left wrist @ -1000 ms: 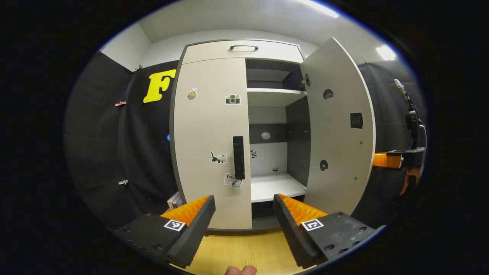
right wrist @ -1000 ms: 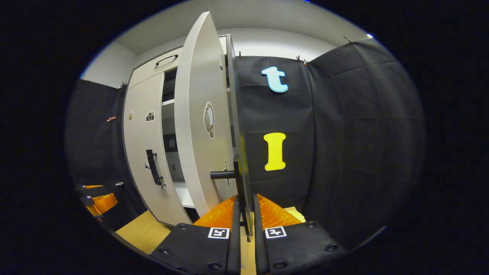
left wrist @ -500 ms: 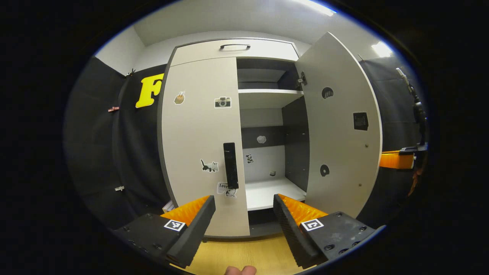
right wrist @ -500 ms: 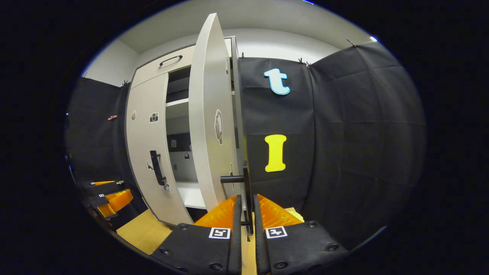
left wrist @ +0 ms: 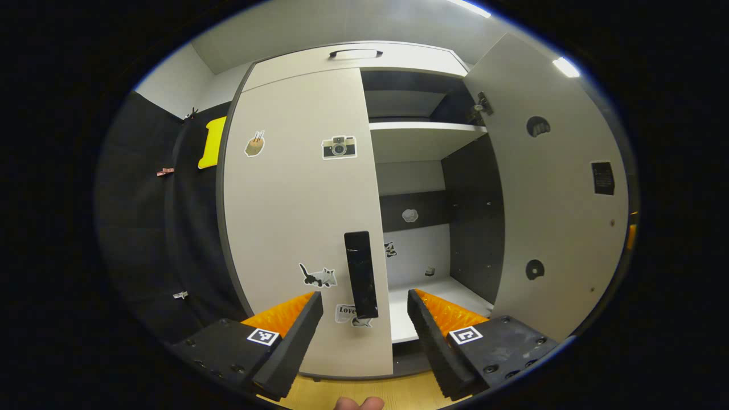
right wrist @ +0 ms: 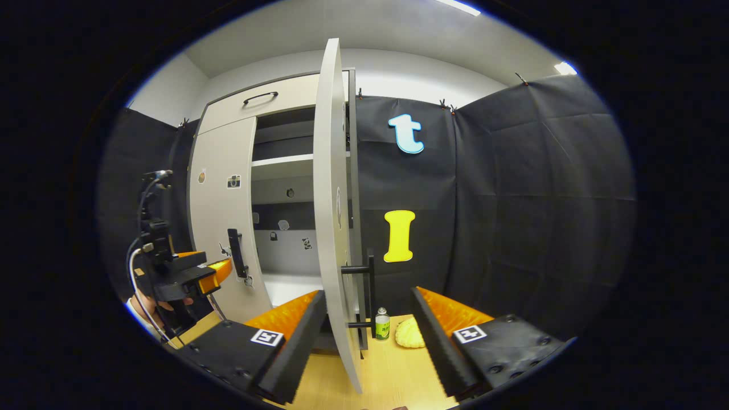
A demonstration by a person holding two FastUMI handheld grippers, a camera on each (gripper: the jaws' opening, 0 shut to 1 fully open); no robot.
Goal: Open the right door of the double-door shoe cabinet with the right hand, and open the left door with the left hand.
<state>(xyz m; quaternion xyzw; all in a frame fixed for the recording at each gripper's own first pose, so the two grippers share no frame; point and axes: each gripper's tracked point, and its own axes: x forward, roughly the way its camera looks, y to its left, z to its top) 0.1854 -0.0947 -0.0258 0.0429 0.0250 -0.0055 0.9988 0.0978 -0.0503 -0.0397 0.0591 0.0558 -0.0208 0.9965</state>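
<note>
Cabinet (left wrist: 353, 57): two doors, stickers on the fronts.
Right door (right wrist: 329, 188): swung out, edge-on in the right gripper view; its handle (right wrist: 370, 296) free.
Right hand-held gripper (right wrist: 367, 336): fingers wide apart, straddling the door edge, holding nothing.
Left door (left wrist: 296, 193): shut against the cabinet.
Left handle (left wrist: 361, 274): black bar by the door's inner edge.
Left hand-held gripper (left wrist: 364, 333): wide, empty, just before the left handle.
Risk: fingers closing short of the bar and slipping off; the right door drifting back.
</note>
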